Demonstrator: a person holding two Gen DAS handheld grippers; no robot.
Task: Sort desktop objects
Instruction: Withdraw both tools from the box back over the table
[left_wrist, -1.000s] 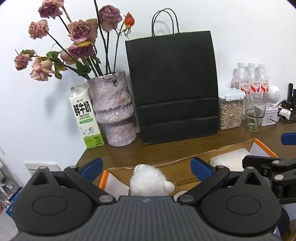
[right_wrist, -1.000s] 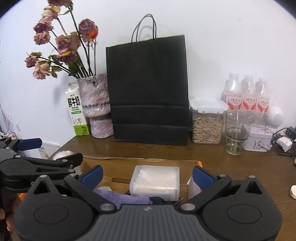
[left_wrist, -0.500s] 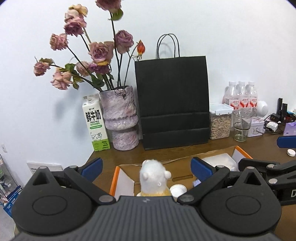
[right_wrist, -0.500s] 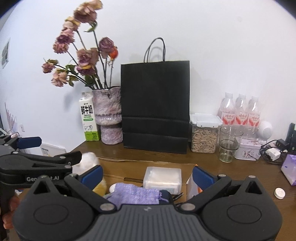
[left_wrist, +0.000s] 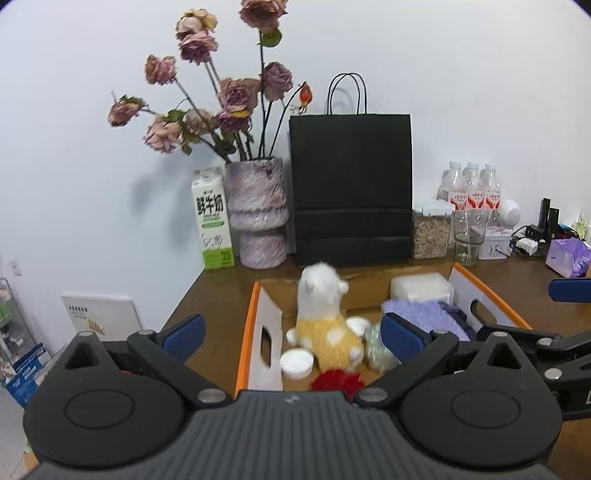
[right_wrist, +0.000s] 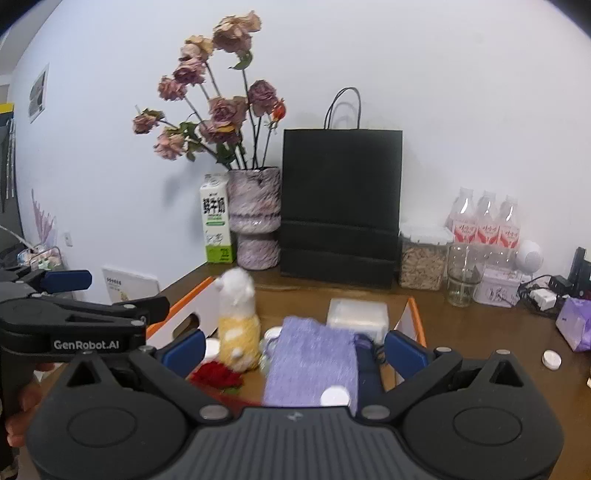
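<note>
Grippers above an orange-rimmed box of sorted things.

Left gripper (left_wrist: 291, 334) and right gripper (right_wrist: 293, 345) both hover with their blue-tipped fingers spread wide, neither pinching anything; the cardboard box (left_wrist: 258, 314) sits on the brown desk (left_wrist: 214, 284) below them. Inside the box, a white and yellow plush toy (left_wrist: 325, 321) sits upright near the left wall, with a white round lid (left_wrist: 296, 363) just beside it and a red flower (left_wrist: 336, 380) at the near edge. A purple knitted cloth (right_wrist: 314, 358) lies to the right of the toy, and a white plastic container (right_wrist: 356, 314) rests at the far right corner. Behind the box stand a milk carton (left_wrist: 212, 218), a vase of dried roses (left_wrist: 258, 210), a black paper bag (left_wrist: 351, 188), a jar of seeds (left_wrist: 430, 232) and a glass (left_wrist: 467, 236).
</note>
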